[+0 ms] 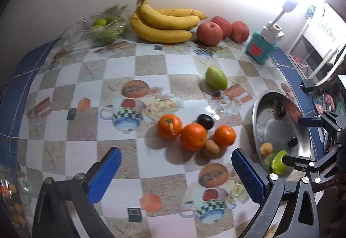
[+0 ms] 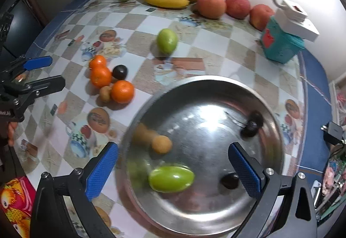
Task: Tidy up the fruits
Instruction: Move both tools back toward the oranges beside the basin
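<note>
A steel bowl (image 2: 216, 205) holds a green fruit (image 2: 170, 178), a small tan fruit (image 2: 161, 144) and two dark plums (image 2: 252, 127). My right gripper (image 2: 173, 171) is open above the bowl, the green fruit loose between its fingers. Three oranges (image 1: 193, 136), a dark plum (image 1: 205, 121) and a kiwi (image 1: 211, 147) cluster on the table, with a green mango (image 1: 215, 78) beyond. My left gripper (image 1: 176, 175) is open and empty, just short of the cluster. The right gripper also shows in the left wrist view (image 1: 302, 140).
Bananas (image 1: 164, 22), three apples (image 1: 209, 30) and a clear bag of limes (image 1: 103, 26) line the wall. A teal box with a white lamp (image 1: 261, 46) stands at the back right. A clear container (image 1: 13, 199) sits at the left edge.
</note>
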Demonstrator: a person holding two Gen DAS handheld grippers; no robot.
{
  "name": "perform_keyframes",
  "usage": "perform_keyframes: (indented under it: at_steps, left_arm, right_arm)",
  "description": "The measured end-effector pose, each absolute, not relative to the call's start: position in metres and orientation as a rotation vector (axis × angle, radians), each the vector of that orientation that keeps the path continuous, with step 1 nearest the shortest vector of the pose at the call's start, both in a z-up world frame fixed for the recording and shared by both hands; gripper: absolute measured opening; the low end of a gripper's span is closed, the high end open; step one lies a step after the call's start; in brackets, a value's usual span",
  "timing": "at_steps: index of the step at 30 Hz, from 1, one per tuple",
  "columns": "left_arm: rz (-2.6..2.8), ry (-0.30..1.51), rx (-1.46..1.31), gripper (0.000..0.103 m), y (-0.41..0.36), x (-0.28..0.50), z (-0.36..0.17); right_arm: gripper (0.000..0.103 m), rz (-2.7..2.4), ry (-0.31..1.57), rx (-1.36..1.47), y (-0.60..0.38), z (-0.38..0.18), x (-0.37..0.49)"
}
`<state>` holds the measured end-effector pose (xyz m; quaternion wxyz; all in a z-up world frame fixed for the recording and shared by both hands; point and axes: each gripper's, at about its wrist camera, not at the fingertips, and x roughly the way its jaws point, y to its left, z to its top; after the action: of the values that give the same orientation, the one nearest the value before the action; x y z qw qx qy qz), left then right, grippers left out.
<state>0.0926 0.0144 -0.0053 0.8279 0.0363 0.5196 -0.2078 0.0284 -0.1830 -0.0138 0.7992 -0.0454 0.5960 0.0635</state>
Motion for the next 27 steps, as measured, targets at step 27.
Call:
perform_keyframes:
  at_steps: [27]
  left_arm:
    - [-0.551, 1.189, 0.159, 0.103, 0.028, 0.141, -0.030]
  right_arm:
    - [0.101, 0.342, 1.240, -0.309, -0.115, -0.027, 0.084]
